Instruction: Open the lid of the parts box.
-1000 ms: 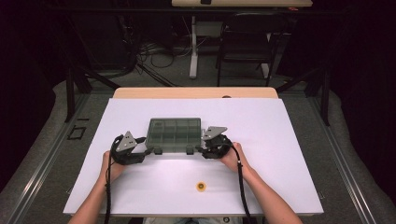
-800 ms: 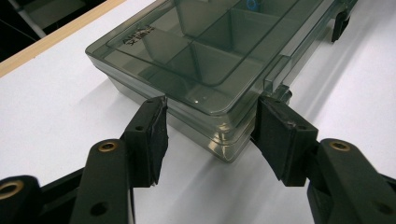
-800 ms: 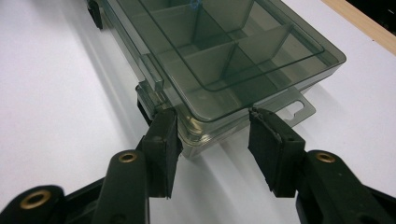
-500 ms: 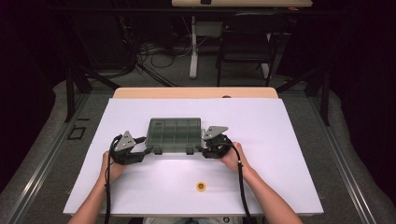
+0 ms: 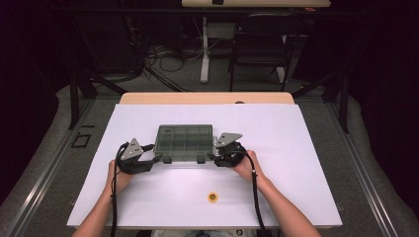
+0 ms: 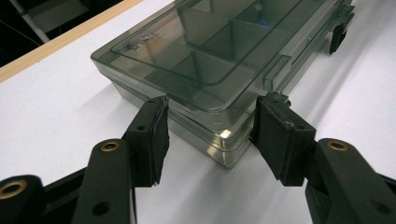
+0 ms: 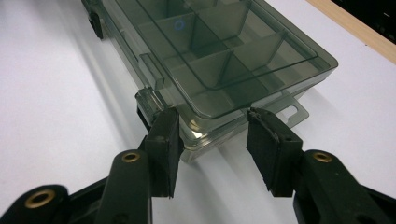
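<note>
A smoky clear compartment box (image 5: 185, 142) lies shut on the white table top, its latches facing the person. My left gripper (image 5: 153, 159) is at its near left corner and my right gripper (image 5: 216, 157) at its near right corner. In the left gripper view the open jaws straddle that corner of the box (image 6: 210, 51), with the fingertips (image 6: 156, 116) close against its walls. The right gripper (image 7: 212, 116) is likewise open around its corner of the box (image 7: 224, 46). A small blue ring (image 7: 178, 24) shows through the lid.
A small yellow disc (image 5: 212, 197) lies on the white sheet (image 5: 306, 148) nearer the person than the box. The table's wooden far edge (image 5: 207, 98) runs behind the sheet. A dark chair (image 5: 262, 34) and cables stand on the floor beyond.
</note>
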Demonstrator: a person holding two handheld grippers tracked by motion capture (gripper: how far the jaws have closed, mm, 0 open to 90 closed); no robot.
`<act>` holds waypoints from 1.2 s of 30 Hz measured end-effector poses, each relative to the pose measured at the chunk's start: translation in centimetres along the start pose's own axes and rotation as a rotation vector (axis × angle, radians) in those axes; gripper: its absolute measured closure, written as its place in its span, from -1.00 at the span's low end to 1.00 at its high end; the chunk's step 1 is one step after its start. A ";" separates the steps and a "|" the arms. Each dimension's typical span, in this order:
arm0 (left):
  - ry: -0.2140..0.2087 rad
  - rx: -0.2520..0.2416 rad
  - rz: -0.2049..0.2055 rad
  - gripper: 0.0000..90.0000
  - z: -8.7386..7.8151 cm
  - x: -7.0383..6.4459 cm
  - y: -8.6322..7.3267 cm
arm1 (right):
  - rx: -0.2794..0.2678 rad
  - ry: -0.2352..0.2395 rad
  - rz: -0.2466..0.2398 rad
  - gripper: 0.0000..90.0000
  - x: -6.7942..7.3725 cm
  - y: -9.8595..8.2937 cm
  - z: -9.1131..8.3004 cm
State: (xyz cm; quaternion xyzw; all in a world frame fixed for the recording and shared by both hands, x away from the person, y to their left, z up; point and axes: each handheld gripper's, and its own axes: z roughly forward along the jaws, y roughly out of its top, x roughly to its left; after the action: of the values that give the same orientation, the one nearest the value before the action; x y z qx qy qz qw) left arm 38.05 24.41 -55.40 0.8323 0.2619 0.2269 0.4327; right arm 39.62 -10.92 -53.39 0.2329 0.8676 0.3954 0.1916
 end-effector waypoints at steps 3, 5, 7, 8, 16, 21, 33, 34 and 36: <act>0.004 -0.002 0.003 0.01 0.0 0.0 0.0 | -0.003 -0.001 0.006 0.21 0.0 0.1 -0.1; 0.012 0.002 0.003 -0.03 0.1 -0.2 0.1 | -0.005 0.000 0.005 0.21 0.0 0.1 -0.1; 0.019 0.002 0.008 -0.09 0.2 -0.2 0.1 | -0.014 -0.003 0.004 0.21 0.0 0.1 -0.2; 0.034 -0.002 0.010 -0.11 0.3 -0.5 0.2 | -0.015 -0.002 0.005 0.21 0.0 0.1 -0.2; 0.077 -0.049 0.041 -0.10 0.1 -1.0 0.5 | -0.021 -0.005 0.004 0.17 0.1 0.2 -0.4; 0.108 -0.066 0.069 -0.04 -0.1 -1.3 0.5 | -0.021 -0.021 -0.002 -0.06 0.1 0.3 -0.3; 0.144 -0.078 0.082 0.05 -0.2 -1.5 0.6 | -0.065 -0.108 -0.083 0.00 1.2 0.6 -0.5; 0.146 -0.076 0.079 0.06 -0.1 -1.6 0.6 | -0.063 -0.116 -0.096 0.05 1.3 0.6 -0.5; 0.150 -0.079 0.079 0.06 -0.1 -1.6 0.6 | -0.070 -0.129 -0.106 0.09 1.5 0.6 -0.4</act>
State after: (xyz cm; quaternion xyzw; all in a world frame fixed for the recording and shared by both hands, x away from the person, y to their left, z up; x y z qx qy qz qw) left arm 36.92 23.15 -55.13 0.8049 0.2513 0.3156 0.4351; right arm 38.33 -10.00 -52.86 0.2050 0.8501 0.3989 0.2759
